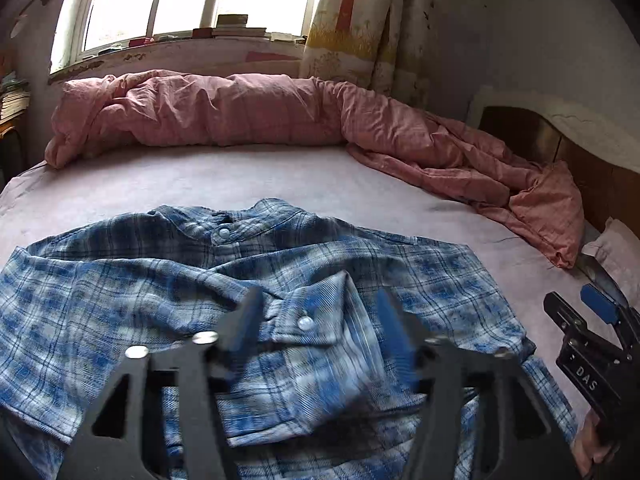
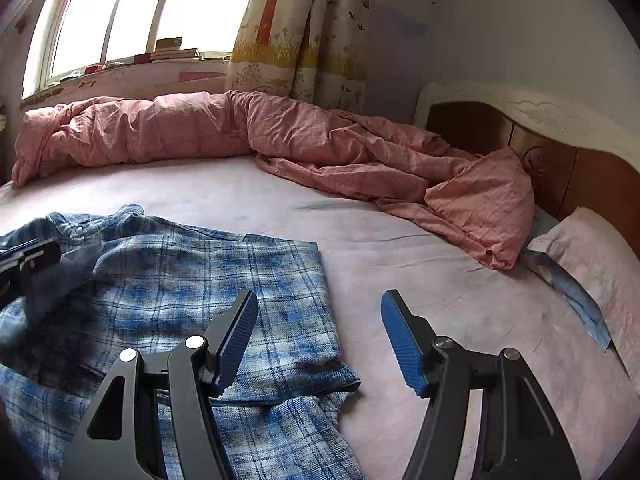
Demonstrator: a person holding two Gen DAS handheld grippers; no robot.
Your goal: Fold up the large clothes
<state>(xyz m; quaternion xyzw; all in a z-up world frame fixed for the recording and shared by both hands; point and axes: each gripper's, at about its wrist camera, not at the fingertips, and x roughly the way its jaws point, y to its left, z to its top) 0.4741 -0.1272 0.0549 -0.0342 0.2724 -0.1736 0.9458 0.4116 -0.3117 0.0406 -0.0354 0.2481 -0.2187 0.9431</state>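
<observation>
Blue plaid shirt (image 1: 168,280) lies on the bed (image 1: 240,176); left claw (image 1: 320,312) and right claw (image 2: 320,332) gape wide, gripping nothing.

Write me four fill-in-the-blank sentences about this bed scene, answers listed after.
1. The plaid shirt is white and ____.
2. The crumpled duvet along the far side of the bed is ____.
3. The sleeve cuff lies folded across the shirt's ____.
4. Both the left gripper and the right gripper hold ____ between their fingers.

Answers: blue; pink; front; nothing
</observation>
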